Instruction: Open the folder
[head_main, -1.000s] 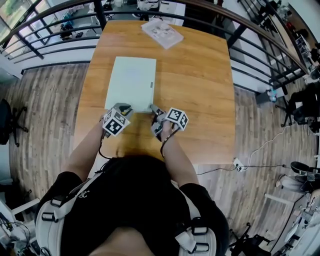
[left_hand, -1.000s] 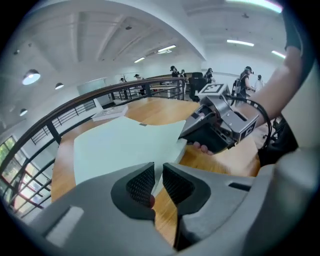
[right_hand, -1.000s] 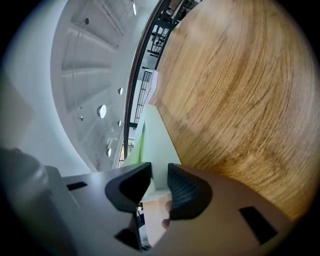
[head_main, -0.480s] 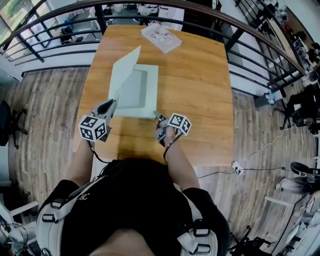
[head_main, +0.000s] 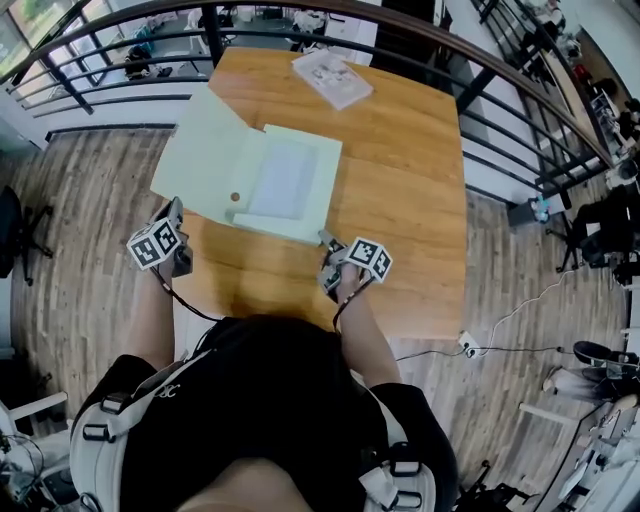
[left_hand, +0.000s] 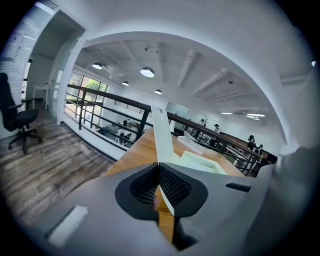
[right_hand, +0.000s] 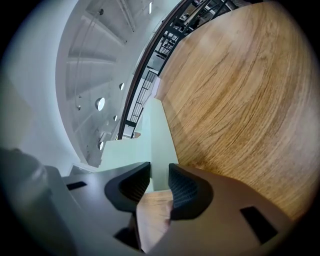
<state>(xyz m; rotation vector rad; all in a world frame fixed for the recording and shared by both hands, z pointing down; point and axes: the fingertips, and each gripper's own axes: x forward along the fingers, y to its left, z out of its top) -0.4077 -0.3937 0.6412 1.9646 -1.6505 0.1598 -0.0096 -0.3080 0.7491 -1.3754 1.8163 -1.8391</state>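
Head view: pinching folder cover (head_main: 205, 160) tight in left hand-held gripper (head_main: 177, 208), with right hand-held gripper (head_main: 325, 243) open, gripping nothing; could drag folder (head_main: 285, 185) off table (head_main: 400, 180).

The folder (head_main: 290, 185) lies open on the left half of the table (head_main: 410, 170), its cover (head_main: 205, 155) spread leftward past the table's left edge. A booklet (head_main: 332, 77) lies at the far edge, well apart from the folder, with a railing (head_main: 100, 62) behind the table. The left gripper (head_main: 176, 208) sits at the cover's near edge, the right gripper (head_main: 326, 242) at the folder's near right corner.
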